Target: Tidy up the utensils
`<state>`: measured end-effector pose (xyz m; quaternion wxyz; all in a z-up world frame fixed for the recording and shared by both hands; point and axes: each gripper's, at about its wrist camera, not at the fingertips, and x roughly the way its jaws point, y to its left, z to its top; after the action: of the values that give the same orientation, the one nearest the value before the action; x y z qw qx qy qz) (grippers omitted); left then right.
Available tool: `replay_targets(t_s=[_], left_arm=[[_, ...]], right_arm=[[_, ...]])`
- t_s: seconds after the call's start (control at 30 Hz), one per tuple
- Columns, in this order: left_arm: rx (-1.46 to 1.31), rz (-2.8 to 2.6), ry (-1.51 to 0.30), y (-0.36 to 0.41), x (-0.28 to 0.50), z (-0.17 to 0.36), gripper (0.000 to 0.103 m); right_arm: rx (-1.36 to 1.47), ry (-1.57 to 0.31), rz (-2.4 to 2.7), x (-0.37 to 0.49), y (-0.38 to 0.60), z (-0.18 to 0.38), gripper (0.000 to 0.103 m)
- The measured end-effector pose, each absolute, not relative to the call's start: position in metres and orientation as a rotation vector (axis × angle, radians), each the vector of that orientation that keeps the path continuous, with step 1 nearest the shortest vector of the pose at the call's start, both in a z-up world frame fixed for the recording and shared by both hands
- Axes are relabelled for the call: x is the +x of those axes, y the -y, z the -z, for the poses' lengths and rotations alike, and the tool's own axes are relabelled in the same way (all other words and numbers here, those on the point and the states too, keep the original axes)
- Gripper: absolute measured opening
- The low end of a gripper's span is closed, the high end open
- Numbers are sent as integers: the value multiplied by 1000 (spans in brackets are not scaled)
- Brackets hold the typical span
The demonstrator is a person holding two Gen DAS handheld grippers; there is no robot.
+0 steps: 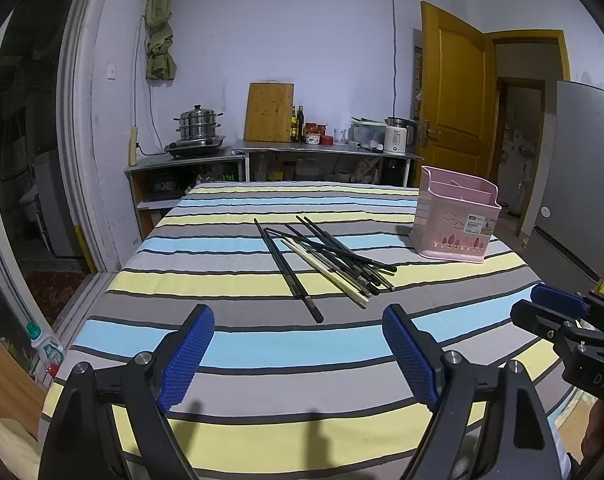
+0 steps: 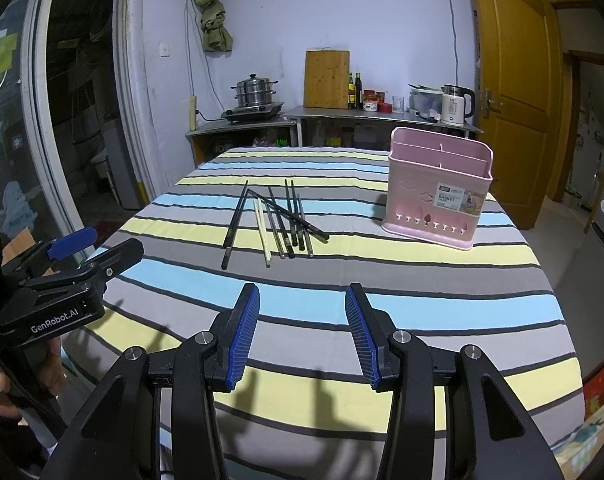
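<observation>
Chopsticks (image 2: pixel 276 224) are seen lying in a loose pile near the middle of the desk (image 2: pixel 422 280), which is covered by a cloth striped in grey, yellow and light blue. Most of the sticks are black or dark grey; one pair is pale cream (image 1: pixel 326 276). Their exact number cannot be made out where they overlap. The long axes run roughly from the near edge toward the far edge, fanned slightly, and one dark stick is laid crosswise over the others. One black pair (image 1: pixel 288 270) is set a little apart on the left of the pile.

A pink basket (image 2: pixel 438 196) with several compartments is stood upright on the right of the desk, well apart from the pile, and bears a label on its front.

The left tongs (image 1: pixel 298 322) are held wide open above the near edge, gripping nothing. The right tongs (image 2: pixel 302 300) are likewise parted and empty, short of the pile.
</observation>
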<state>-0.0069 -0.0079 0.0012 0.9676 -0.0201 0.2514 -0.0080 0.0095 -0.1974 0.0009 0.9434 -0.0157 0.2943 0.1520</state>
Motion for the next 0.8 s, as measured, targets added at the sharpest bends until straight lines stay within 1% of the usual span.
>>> replay_targets(t_s=[0.8], left_arm=[[-39, 28, -517, 11, -8, 0, 86]], right_arm=[[-33, -600, -307, 9, 198, -1, 46]])
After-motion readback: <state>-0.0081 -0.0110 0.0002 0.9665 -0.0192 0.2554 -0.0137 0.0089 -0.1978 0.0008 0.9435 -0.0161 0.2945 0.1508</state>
